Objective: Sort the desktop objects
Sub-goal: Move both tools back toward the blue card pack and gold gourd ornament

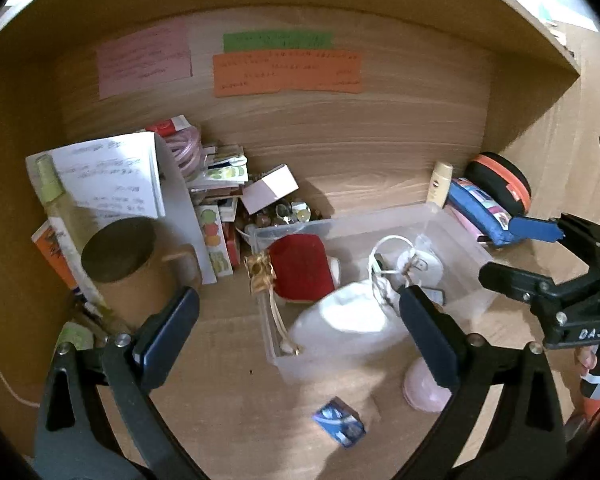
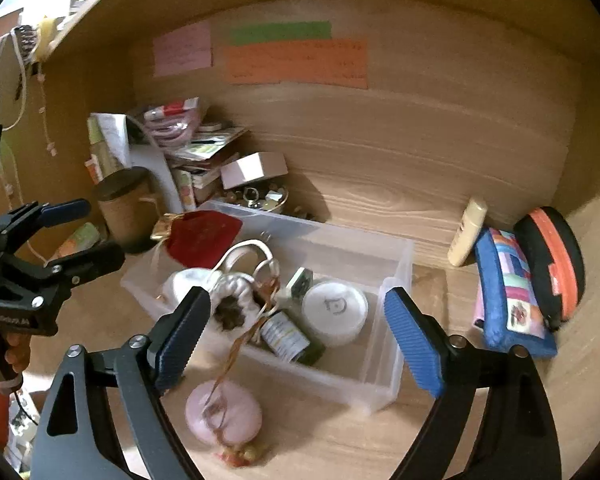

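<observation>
A clear plastic bin (image 1: 466, 246) (image 2: 396, 264) stands on the wooden desk. It holds a red velvet pouch (image 1: 300, 266) (image 2: 204, 236), a white drawstring pouch (image 1: 340, 316) (image 2: 236, 292), a round white case (image 2: 335, 307) and a small dark bottle (image 2: 290, 338). A pink round case (image 2: 224, 412) (image 1: 424, 390) with a tasselled cord lies on the desk in front of the bin. A small blue box (image 1: 339, 421) lies nearer. My left gripper (image 1: 300, 328) is open above the bin's near end. My right gripper (image 2: 298, 330) is open above the bin.
At the back left stand a brown mug (image 1: 128, 260), papers, a spray bottle (image 1: 54, 196), card stacks and a dish of trinkets (image 1: 288, 212). At the right lie a cream tube (image 2: 466, 232), a blue patchwork pouch (image 2: 508, 292) and a black-orange case (image 2: 554, 264). Coloured notes hang on the back wall.
</observation>
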Action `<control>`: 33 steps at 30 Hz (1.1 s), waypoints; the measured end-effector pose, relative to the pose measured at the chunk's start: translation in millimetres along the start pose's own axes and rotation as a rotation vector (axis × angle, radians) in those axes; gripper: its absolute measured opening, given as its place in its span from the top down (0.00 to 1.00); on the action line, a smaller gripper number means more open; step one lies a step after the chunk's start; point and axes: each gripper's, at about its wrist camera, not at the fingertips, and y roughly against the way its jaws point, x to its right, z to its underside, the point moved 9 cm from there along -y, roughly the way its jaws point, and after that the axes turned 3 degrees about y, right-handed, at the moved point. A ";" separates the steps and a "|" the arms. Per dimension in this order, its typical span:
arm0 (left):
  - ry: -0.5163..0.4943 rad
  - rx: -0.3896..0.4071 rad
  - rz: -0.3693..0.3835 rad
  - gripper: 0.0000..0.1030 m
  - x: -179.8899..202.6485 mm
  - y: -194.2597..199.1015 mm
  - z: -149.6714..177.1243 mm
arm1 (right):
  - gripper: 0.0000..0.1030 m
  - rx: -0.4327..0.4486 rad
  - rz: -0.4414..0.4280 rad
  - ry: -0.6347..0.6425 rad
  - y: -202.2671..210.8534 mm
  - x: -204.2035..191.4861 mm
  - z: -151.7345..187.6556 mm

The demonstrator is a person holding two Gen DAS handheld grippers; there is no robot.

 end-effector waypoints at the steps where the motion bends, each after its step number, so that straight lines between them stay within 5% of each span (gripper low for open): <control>1: 0.001 -0.003 0.001 0.01 1.3 3.7 3.3 | 0.13 0.003 0.001 0.004 4.8 -1.4 2.6; 13: 0.002 -0.047 -0.002 0.01 6.9 20.0 40.8 | 0.08 -0.035 0.000 0.027 27.3 -18.5 58.7; 26: -0.030 -0.222 -0.013 0.01 -3.3 -14.3 113.1 | 0.10 -0.145 -0.031 0.079 8.5 -33.9 122.3; 33: -0.076 -0.291 0.044 0.01 1.0 -32.1 133.8 | 0.27 -0.214 -0.048 0.107 -9.8 -42.5 136.7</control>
